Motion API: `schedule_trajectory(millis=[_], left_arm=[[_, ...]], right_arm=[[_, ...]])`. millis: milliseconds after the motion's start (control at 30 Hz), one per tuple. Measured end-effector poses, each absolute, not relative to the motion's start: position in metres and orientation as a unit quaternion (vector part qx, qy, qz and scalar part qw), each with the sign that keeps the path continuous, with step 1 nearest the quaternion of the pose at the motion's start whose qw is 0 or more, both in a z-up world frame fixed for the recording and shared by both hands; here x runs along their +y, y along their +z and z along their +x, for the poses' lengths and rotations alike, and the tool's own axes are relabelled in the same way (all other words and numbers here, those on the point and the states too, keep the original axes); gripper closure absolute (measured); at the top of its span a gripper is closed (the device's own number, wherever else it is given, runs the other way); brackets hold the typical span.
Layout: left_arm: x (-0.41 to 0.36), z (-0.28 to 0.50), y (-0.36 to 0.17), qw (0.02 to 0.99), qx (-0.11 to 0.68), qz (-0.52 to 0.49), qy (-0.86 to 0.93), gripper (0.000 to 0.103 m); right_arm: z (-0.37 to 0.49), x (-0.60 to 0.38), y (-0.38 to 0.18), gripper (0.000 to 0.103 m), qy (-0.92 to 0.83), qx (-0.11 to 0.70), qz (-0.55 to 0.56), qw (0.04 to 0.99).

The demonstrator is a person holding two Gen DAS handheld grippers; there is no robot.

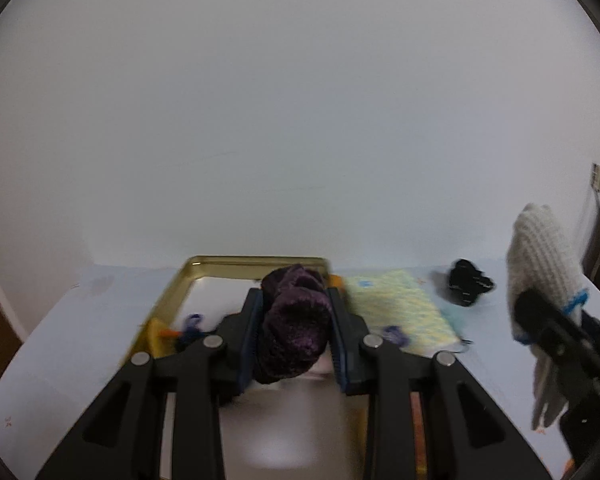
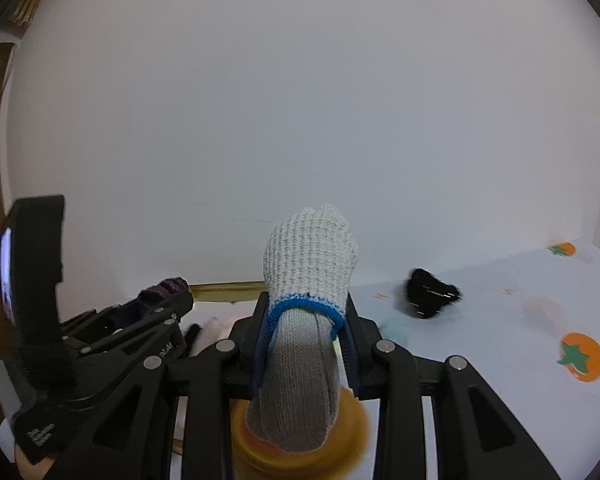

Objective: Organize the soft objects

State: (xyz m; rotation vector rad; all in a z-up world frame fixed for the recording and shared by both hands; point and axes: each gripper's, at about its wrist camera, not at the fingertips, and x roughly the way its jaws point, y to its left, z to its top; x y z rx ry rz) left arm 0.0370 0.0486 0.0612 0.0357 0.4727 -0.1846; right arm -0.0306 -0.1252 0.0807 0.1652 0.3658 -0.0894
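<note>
While left tongs [image 1: 294, 328] clamp purple knit [image 1: 292, 320], right tongs [image 2: 306, 340] grip white glove [image 2: 308, 272] near black clump [image 2: 430, 292].

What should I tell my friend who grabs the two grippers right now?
Left gripper: shut on a purple knitted sock, held up in front of the gold tray.
Right gripper: shut on a white knitted glove with a blue cuff band, lifted off the table.
Still lying on the table: a small black soft thing and a pale yellow cloth.
Done: both pieces picked up.
Left: put both down where they belong, probably the tray, then collect the black thing and the cloth.
</note>
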Motion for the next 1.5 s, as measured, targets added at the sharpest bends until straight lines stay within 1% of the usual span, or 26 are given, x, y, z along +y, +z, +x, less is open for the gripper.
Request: schedule_trajectory(millis=[267, 400, 533, 667, 767, 1033, 1133, 1167, 1200, 1233, 1267, 1300, 1333, 1433, 1500], left_arm=[[0.081, 0.064, 0.060, 0.965, 0.257, -0.004, -0.047, 0.073], [0.084, 0.085, 0.056, 0.962, 0.273, 0.009, -0.026, 0.073], [0.091, 0.110, 0.052, 0.951, 0.308, 0.005, -0.009, 0.073], [0.095, 0.132, 0.046, 0.936, 0.351, 0.022, 0.014, 0.073], [0.100, 0.146, 0.039, 0.927, 0.375, 0.014, 0.022, 0.073], [0.106, 0.164, 0.027, 0.917, 0.397, 0.012, 0.026, 0.072], [0.111, 0.171, 0.020, 0.913, 0.407, 0.006, 0.031, 0.064], [0.113, 0.171, 0.019, 0.912, 0.409, 0.004, 0.033, 0.049], [0.113, 0.171, 0.020, 0.911, 0.410, 0.006, 0.035, 0.027], [0.112, 0.170, 0.023, 0.913, 0.407, 0.007, 0.037, 0.017], [0.111, 0.167, 0.026, 0.917, 0.396, 0.010, 0.039, 0.004], [0.109, 0.166, 0.029, 0.921, 0.387, 0.014, 0.039, 0.000], [0.107, 0.163, 0.031, 0.925, 0.378, 0.021, 0.037, 0.000], [0.098, 0.160, 0.036, 0.927, 0.369, 0.052, 0.037, 0.000], [0.098, 0.159, 0.036, 0.927, 0.370, 0.057, 0.038, 0.000]], right_arm=[[0.014, -0.100, 0.080, 0.069, -0.002, 0.206, 0.088, 0.975], [0.037, -0.092, 0.076, 0.069, 0.003, 0.222, 0.104, 0.970], [0.069, -0.088, 0.073, 0.069, 0.009, 0.261, 0.123, 0.957], [0.110, -0.083, 0.068, 0.069, 0.013, 0.315, 0.127, 0.940], [0.136, -0.084, 0.057, 0.069, 0.013, 0.356, 0.147, 0.923], [0.177, -0.073, 0.036, 0.068, 0.031, 0.411, 0.143, 0.900], [0.190, -0.073, 0.025, 0.066, 0.044, 0.431, 0.171, 0.885], [0.194, -0.071, 0.022, 0.064, 0.055, 0.436, 0.181, 0.880], [0.197, -0.071, 0.019, 0.059, 0.067, 0.442, 0.191, 0.874], [0.199, -0.074, 0.017, 0.052, 0.081, 0.448, 0.210, 0.865], [0.199, -0.075, 0.017, 0.047, 0.087, 0.447, 0.221, 0.862], [0.197, -0.076, 0.019, 0.039, 0.092, 0.441, 0.229, 0.863], [0.195, -0.076, 0.022, 0.035, 0.093, 0.434, 0.226, 0.867], [0.184, -0.071, 0.033, 0.035, 0.097, 0.415, 0.202, 0.882], [0.175, -0.074, 0.036, 0.035, 0.098, 0.404, 0.211, 0.885]])
